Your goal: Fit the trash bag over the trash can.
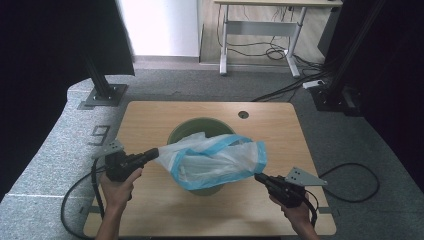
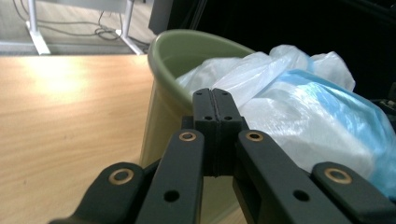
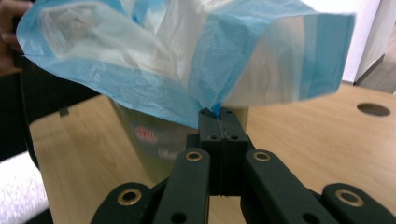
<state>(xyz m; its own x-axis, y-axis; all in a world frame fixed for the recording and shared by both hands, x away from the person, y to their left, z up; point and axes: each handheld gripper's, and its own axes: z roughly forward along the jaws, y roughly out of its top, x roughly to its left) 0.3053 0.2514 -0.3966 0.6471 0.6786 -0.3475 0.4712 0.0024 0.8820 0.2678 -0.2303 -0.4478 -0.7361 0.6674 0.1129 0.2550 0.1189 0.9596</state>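
Right now a thin white plastic bag with a blue rim band (image 1: 215,159) is stretched mid-air over a pale green round plastic bin (image 1: 200,126), which stands near the centre of the light wooden worktop (image 1: 150,117). Bag sits partly inside the bin mouth, w/ most of it bunched above the rim & spilling toward the person's side.

Left tool (image 1: 155,153) comes in from the left, jaws pressed together on the bag's white edge; in the left gripper view the jaws (image 2: 215,100) meet right at the plastic, just beside the bin's rim (image 2: 161,56). Right tool (image 1: 258,176) is at the bag's lower right corner, jaws pinched on the blue band; the right gripper view shows the band (image 3: 154,95) running into the closed tips (image 3: 219,116), w/ the bin wall (image 3: 144,140) & a red label on it behind.

Each tool is held by a hand: left hand (image 1: 119,189), right hand (image 1: 296,212). Black cables trail off both sides onto the grey carpet (image 1: 45,155).

Around: round cable hole (image 1: 243,114) at the worktop's far edge, a black stand foot (image 1: 105,95) far left, a white-legged desk (image 1: 260,30) w/ loose cables beyond, a white power strip (image 1: 315,84) on the floor far right. Bag itself hides most of the bin's opening from above.
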